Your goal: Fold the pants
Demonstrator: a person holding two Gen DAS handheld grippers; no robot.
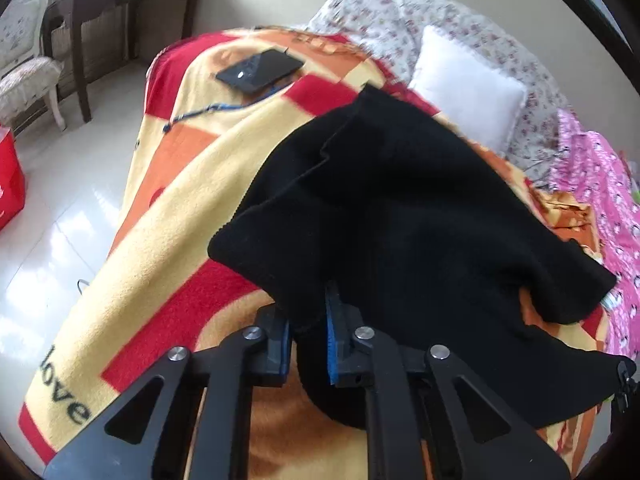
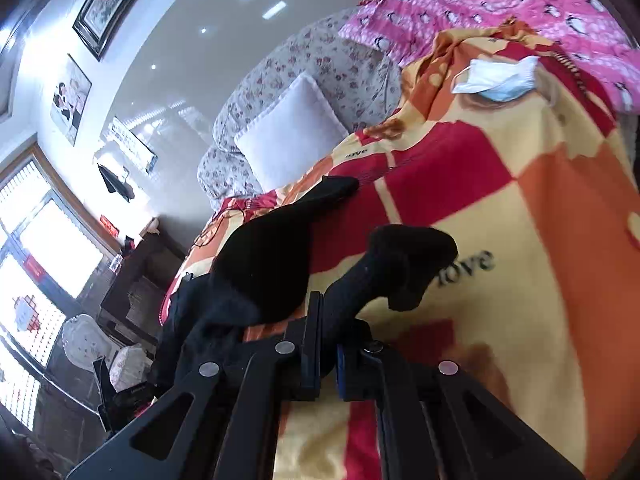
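Note:
Black pants (image 1: 400,208) hang lifted over a yellow, red and orange blanket (image 1: 192,168) on a bed. My left gripper (image 1: 310,320) is shut on a hem edge of the pants, the cloth draping forward and to the right over its jaws. In the right wrist view my right gripper (image 2: 328,340) is shut on another bunched part of the pants (image 2: 384,272), which rises from the jaws; the rest of the black cloth (image 2: 264,256) trails left across the blanket (image 2: 500,240).
A black phone (image 1: 260,68) with a blue cable lies on the blanket's far end. A white pillow (image 1: 468,88) leans on floral bedding. A face mask (image 2: 496,78) lies near a pink quilt (image 2: 500,0). A dark desk (image 1: 120,4), a white chair and a red bag stand left.

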